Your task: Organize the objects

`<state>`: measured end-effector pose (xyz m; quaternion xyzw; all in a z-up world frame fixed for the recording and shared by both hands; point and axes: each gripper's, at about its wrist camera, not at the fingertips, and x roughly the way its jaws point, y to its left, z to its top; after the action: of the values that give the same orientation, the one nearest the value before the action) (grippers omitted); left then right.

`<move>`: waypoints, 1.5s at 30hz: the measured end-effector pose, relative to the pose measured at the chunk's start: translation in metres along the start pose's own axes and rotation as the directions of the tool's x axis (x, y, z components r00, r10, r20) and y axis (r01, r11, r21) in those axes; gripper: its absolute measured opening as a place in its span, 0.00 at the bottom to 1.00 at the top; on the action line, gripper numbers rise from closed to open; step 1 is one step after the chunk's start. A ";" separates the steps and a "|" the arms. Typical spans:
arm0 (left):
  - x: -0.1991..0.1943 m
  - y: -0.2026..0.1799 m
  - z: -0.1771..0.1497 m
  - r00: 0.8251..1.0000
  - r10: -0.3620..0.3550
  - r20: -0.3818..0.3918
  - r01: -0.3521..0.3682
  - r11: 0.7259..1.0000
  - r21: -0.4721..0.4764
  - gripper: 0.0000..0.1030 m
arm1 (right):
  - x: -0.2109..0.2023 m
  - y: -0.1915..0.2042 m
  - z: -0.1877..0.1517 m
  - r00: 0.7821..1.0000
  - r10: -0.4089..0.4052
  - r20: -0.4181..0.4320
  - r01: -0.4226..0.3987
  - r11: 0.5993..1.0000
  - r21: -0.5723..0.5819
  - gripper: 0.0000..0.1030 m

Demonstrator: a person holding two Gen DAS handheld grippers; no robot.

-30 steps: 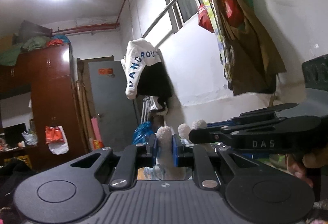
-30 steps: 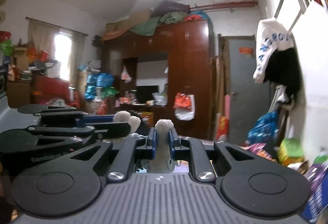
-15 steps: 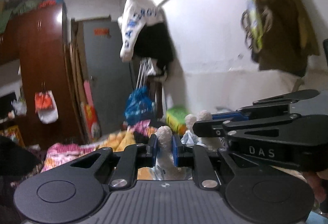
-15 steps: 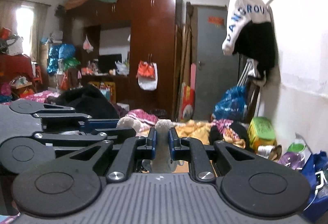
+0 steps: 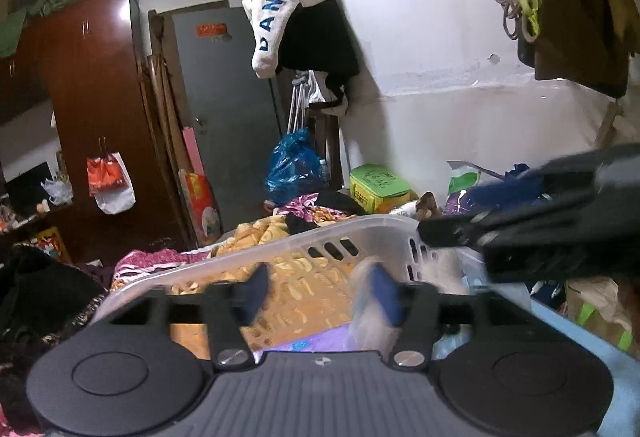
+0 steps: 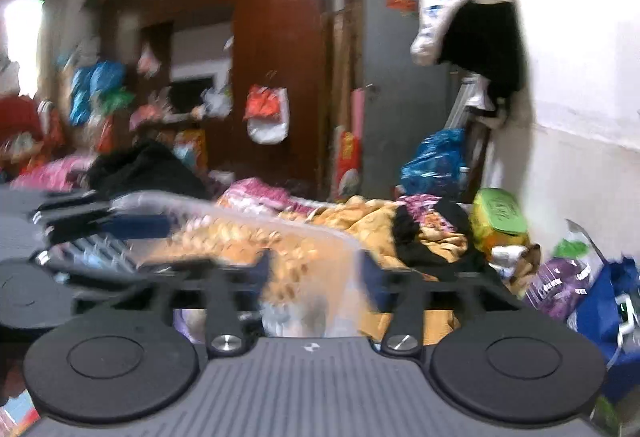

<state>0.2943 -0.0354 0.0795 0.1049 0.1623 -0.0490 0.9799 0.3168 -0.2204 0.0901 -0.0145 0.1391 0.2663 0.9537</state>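
A white slotted plastic basket (image 5: 280,245) sits on the bed in front of both grippers; its rim also shows, blurred, in the right wrist view (image 6: 248,215). My left gripper (image 5: 320,291) is open over the basket, with a blurred pale thing (image 5: 366,313) falling beside its right finger. My right gripper (image 6: 316,277) is open and empty above the basket, with a pale blurred thing (image 6: 304,313) below it. The right gripper also shows at the right of the left wrist view (image 5: 520,233).
A rumpled orange blanket (image 6: 360,221) and dark clothes cover the bed. A green box (image 5: 378,189), blue bags (image 5: 294,165) and packets lie along the white wall on the right. A brown wardrobe (image 5: 92,109) and a grey door (image 5: 228,97) stand behind.
Both grippers held the pale plush toy shut one second ago. They have tilted down over the basket and opened, and the toy has dropped out of them.
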 end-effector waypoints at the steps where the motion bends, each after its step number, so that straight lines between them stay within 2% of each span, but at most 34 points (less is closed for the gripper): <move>1: -0.010 0.003 -0.003 1.000 -0.012 0.017 0.012 1.000 -0.008 0.76 | -0.013 -0.002 -0.003 0.999 0.011 0.040 -0.012 1.000 0.027 1.00; 4: -0.040 0.011 -0.012 0.999 -0.036 0.031 0.037 0.998 -0.044 0.77 | -0.043 -0.003 -0.012 0.999 -0.002 0.046 -0.001 0.999 0.050 1.00; 7: -0.074 0.015 -0.034 0.998 -0.050 0.035 0.053 0.996 -0.068 0.77 | -0.078 -0.001 -0.040 0.997 0.065 0.048 -0.069 0.995 0.077 1.00; 10: -0.118 0.017 -0.072 0.997 -0.053 0.047 0.057 0.995 -0.081 0.77 | -0.106 0.004 -0.085 0.989 0.145 0.021 -0.146 0.981 0.127 1.00; 13: -0.153 0.018 -0.112 0.998 -0.003 0.066 0.008 0.997 -0.080 0.77 | -0.124 0.010 -0.133 0.976 0.219 0.009 -0.217 0.959 0.180 1.00; 16: -0.178 0.026 -0.146 0.997 0.031 0.073 -0.022 0.993 -0.118 0.77 | -0.119 0.020 -0.158 0.975 0.222 -0.024 -0.212 0.956 0.205 1.00; 18: -0.185 0.031 -0.160 0.997 0.036 0.062 -0.027 0.991 -0.131 0.77 | -0.111 0.029 -0.157 0.975 0.215 -0.061 -0.202 0.965 0.167 1.00; 23: -0.183 0.038 -0.172 0.998 0.053 0.032 -0.049 0.991 -0.123 0.77 | -0.112 0.044 -0.160 0.978 0.198 -0.063 -0.189 0.975 0.118 1.00; 27: -0.187 0.042 -0.178 0.999 0.012 0.037 -0.007 0.988 -0.152 0.77 | -0.106 0.047 -0.160 0.976 0.201 -0.081 -0.192 0.975 0.116 1.00; 32: -0.193 0.028 -0.188 1.000 0.014 0.027 -0.012 0.997 -0.075 0.77 | -0.105 0.047 -0.160 0.977 0.196 -0.079 -0.187 0.976 0.107 1.00; 37: -0.194 0.024 -0.193 1.000 0.009 0.018 -0.008 0.999 -0.052 0.77 | -0.103 0.028 -0.148 0.987 0.138 -0.086 -0.128 0.986 0.112 1.00; 38: -0.194 0.024 -0.193 1.000 0.006 0.015 -0.005 0.999 -0.052 0.77 | -0.101 0.023 -0.143 0.987 0.127 -0.095 -0.116 0.988 0.106 0.99; 40: -0.194 0.025 -0.196 1.000 -0.001 0.008 0.001 0.999 -0.054 0.77 | -0.091 0.018 -0.133 0.983 0.111 -0.144 -0.102 0.992 0.069 0.89; 42: -0.196 0.026 -0.196 1.000 -0.005 0.008 0.005 0.998 -0.063 0.78 | -0.075 0.017 -0.126 0.974 0.096 -0.204 -0.093 0.995 0.026 0.84; 45: -0.198 0.029 -0.197 1.000 0.001 0.007 0.000 0.998 -0.070 0.78 | -0.048 0.019 -0.120 0.957 0.079 -0.278 -0.084 0.996 -0.003 0.81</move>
<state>0.0504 0.0483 -0.0321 0.0703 0.1607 -0.0433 0.9835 0.2367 -0.2402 -0.0115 -0.0531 0.2699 0.3018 0.9128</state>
